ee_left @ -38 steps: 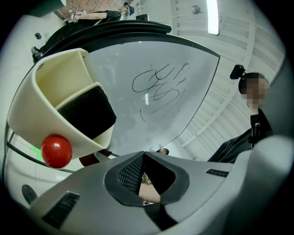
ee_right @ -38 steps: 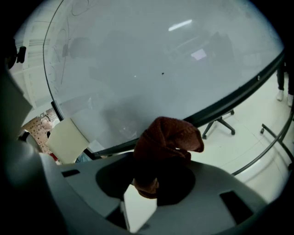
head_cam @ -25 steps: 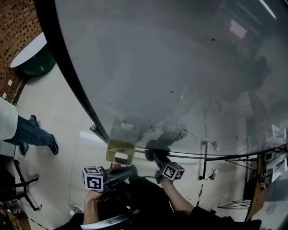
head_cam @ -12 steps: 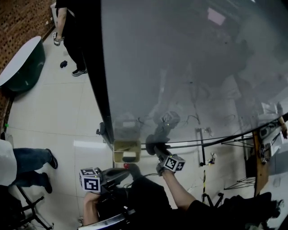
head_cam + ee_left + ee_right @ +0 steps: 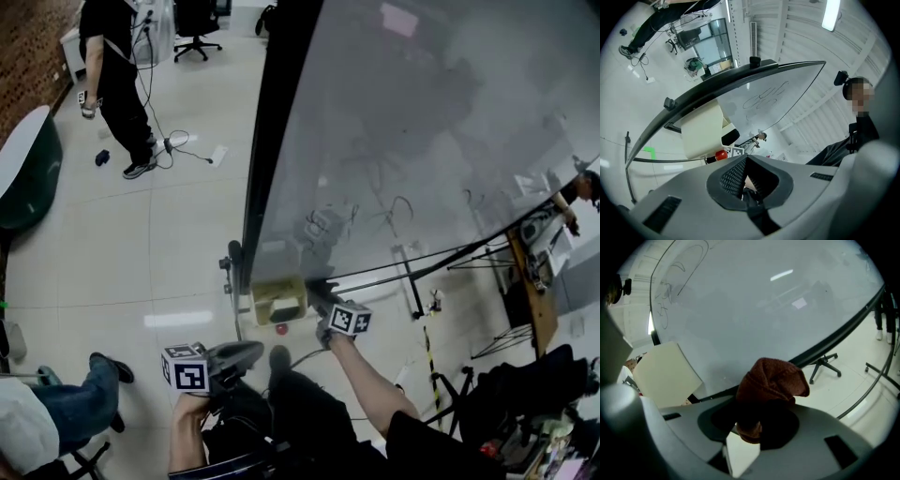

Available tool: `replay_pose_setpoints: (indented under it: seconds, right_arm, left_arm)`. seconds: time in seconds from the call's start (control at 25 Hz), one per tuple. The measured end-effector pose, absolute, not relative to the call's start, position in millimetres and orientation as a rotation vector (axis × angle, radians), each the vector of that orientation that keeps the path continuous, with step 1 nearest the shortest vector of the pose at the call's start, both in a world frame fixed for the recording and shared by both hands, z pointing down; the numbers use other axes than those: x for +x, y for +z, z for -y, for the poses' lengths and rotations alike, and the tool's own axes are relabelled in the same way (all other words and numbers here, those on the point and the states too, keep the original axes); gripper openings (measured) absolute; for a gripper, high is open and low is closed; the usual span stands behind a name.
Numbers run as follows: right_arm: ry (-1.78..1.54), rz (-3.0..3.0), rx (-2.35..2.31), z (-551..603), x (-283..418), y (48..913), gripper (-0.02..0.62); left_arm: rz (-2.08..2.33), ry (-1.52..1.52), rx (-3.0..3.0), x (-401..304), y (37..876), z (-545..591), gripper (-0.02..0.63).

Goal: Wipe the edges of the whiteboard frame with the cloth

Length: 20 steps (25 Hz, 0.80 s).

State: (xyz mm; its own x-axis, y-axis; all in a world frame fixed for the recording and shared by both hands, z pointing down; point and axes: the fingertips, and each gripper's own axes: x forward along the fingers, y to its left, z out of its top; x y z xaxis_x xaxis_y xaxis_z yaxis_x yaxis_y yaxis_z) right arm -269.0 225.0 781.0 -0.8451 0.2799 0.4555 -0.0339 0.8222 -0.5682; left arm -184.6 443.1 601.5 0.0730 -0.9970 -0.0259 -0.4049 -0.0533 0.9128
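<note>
While the right tool point(image 5: 317, 292) reaches up to the lower left corner of the whiteboard point(image 5: 422, 141), its jaws are pinched on a bunched reddish-brown cloth point(image 5: 771, 380), which sticks out past the tips as a rounded wad. Seen from the right gripper view, that wad lies over the dark frame point(image 5: 843, 331) running along the board's bottom edge, though whether it actually presses on the strip cannot be told. Just beside it on the left sits a beige box point(image 5: 665, 373), fixed at the same corner of the board, with a small red knob point(image 5: 281, 329) below it. From the head view the frame's black left edge runs steeply up from that corner, and faint marker scribbles show on the grey board surface. Lower down and well apart from the board, the left tool point(image 5: 246, 354) is held near the person's body, its marker cube toward the left; the left gripper view shows its ribbed jaws pressed together at the tips with nothing between them. Across the pale tiled floor point(image 5: 141, 253), a person in dark clothes point(image 5: 117, 75) stands at the upper left, near an office chair point(image 5: 197, 19), and a seated person's leg in jeans point(image 5: 80, 398) shows at the lower left.
</note>
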Motion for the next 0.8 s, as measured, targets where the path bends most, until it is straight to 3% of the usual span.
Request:
replay_pose_setpoints:
  seconds: [0.8]
  right_arm:
    - [0.914,2.511,-0.345,-274,-278,784,0.133]
  left_arm:
    - [1.487,-0.991,1.405,-220,628,-447,-0.013]
